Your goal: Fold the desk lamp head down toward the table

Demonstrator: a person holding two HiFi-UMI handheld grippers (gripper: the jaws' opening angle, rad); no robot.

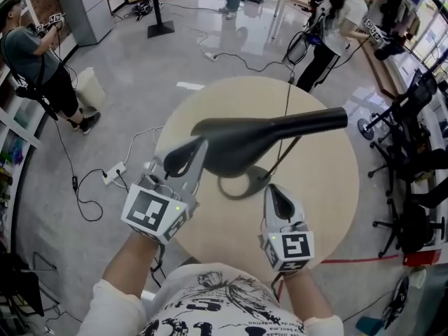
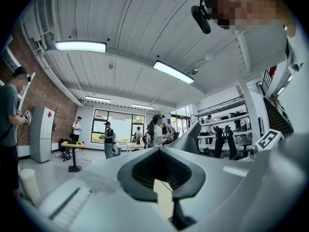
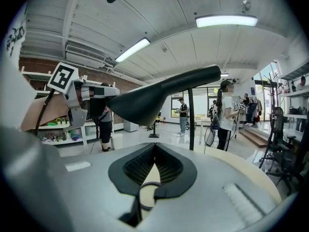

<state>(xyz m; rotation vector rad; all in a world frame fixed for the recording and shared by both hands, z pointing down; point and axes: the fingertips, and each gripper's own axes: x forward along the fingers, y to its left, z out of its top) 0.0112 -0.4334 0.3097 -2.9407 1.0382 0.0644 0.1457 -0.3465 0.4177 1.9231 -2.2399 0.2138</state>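
The black desk lamp stands on a round beige table (image 1: 329,187). Its long head (image 1: 259,135) lies level above the ring base (image 1: 241,185). A thin stem (image 3: 191,120) holds up the head (image 3: 154,98) in the right gripper view. My left gripper (image 1: 183,158) is shut and empty, touching or just short of the head's wide left end. Its own view (image 2: 161,178) faces the room and ceiling, with no lamp in it. My right gripper (image 1: 278,200) is shut just right of the base, and the ring (image 3: 145,185) shows through its jaw gap (image 3: 154,178).
The lamp's cord (image 1: 285,110) runs over the table's far edge. A power strip (image 1: 112,172) and cables lie on the floor at left. Office chairs (image 1: 413,152) stand to the right. Several people stand around the room, one at far left (image 1: 35,61).
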